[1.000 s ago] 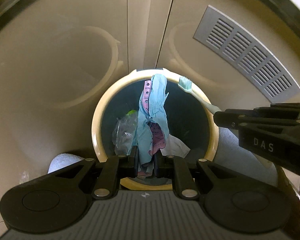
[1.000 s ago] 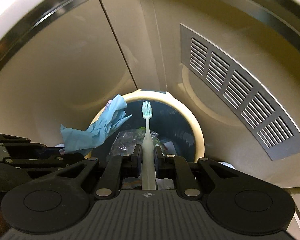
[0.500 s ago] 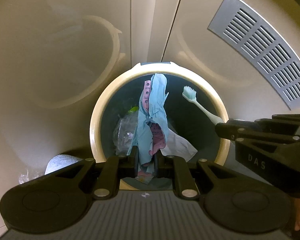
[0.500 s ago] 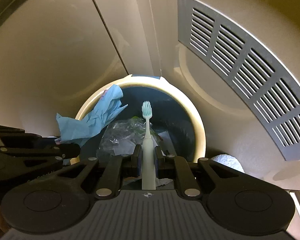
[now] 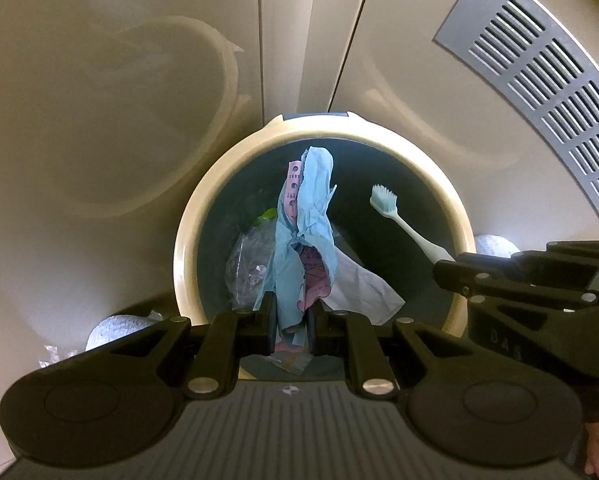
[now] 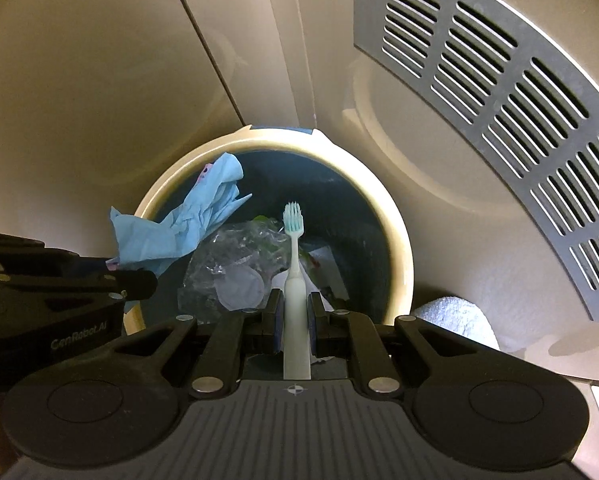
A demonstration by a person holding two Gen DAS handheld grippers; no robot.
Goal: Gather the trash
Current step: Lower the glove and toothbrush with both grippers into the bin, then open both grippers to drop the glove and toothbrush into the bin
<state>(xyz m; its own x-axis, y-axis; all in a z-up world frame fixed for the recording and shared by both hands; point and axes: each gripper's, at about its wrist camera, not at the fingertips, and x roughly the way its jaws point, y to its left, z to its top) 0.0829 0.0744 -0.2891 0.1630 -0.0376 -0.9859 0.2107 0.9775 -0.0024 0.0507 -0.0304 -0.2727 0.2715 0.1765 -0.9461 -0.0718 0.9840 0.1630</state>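
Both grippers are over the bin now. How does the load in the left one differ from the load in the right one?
The left gripper pinches a limp, crumpled blue paper wad with pink scraps; the right gripper clamps a rigid, straight toothbrush by its handle. The wad is wide and ragged, the toothbrush slim. Both hang above the open bin, neither yet released.

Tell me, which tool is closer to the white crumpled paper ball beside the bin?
Right. The right tool is beside the paper ball; the left tool is across the bin.
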